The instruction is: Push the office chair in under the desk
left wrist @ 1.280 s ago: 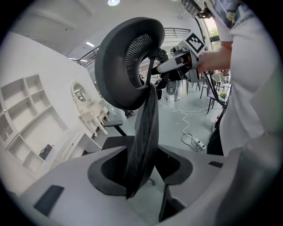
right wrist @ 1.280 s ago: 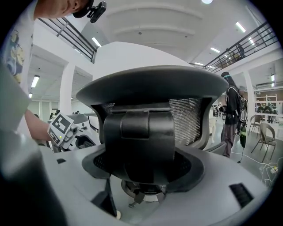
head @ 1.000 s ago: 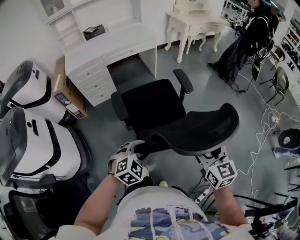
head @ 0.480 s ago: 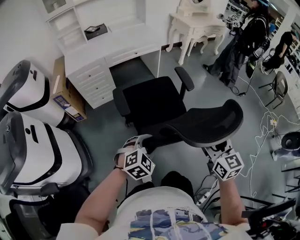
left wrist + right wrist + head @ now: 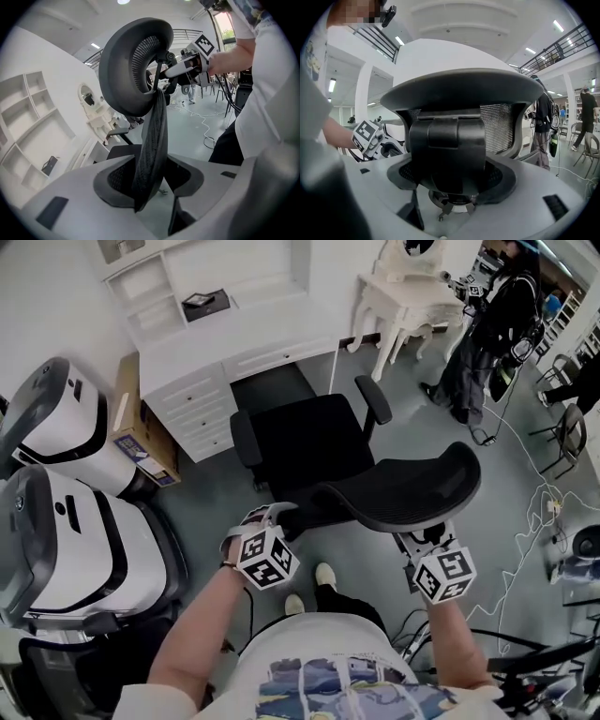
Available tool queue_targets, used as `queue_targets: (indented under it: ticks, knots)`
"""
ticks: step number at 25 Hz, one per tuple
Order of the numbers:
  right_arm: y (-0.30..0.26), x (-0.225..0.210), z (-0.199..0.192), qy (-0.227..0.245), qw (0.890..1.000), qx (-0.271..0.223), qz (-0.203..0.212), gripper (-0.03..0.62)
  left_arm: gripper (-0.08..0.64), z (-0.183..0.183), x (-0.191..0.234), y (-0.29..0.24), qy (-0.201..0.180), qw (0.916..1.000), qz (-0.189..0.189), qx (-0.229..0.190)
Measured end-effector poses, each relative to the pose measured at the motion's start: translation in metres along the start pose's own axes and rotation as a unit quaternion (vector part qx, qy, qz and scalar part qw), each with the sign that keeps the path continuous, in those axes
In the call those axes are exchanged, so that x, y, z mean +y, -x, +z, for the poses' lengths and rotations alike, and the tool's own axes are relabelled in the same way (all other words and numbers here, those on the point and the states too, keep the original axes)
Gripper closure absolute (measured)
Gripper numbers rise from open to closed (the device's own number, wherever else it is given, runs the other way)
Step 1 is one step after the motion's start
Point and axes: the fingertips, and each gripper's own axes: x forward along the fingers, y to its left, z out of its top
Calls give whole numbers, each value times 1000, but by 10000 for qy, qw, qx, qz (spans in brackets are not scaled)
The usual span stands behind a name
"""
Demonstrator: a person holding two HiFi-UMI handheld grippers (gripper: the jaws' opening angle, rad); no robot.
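Note:
The black office chair (image 5: 307, 439) faces the white desk (image 5: 234, 341), its seat just short of the knee opening. Its mesh backrest (image 5: 403, 486) curves toward me. In the head view my left gripper (image 5: 272, 517) holds the backrest's left edge and my right gripper (image 5: 422, 538) holds it from below at the right. The left gripper (image 5: 150, 187) has the thin mesh edge (image 5: 152, 140) pinched between its jaws. The right gripper (image 5: 454, 183) is shut on the black bracket (image 5: 450, 145) at the back of the backrest.
Two large white pod-shaped machines (image 5: 66, 521) stand at the left, with a cardboard box (image 5: 141, 427) beside the desk drawers. A white dressing table (image 5: 412, 296) and a standing person (image 5: 487, 343) are at the back right. Cables (image 5: 530, 507) trail over the floor at the right.
The chair has rolled a little closer to the desk opening. Both grippers kept their hold on the backrest and moved forward with it. My feet now show beneath the backrest.

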Motion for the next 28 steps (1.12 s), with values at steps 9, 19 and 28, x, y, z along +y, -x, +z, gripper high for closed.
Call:
queue_targets:
  ticks: [9,19,28]
  knots:
    - [-57,-2,19,74,9998,136,129,256,367,-14,59,-12,64,9998,110,120]
    - [-106,-2,35,145,9993,215,259,256,365,-30,108,-22,135,9988,234,414]
    - [-145,-14,49,201,9987,244,403,256,365,-34,144,-35,245,9973,369,593]
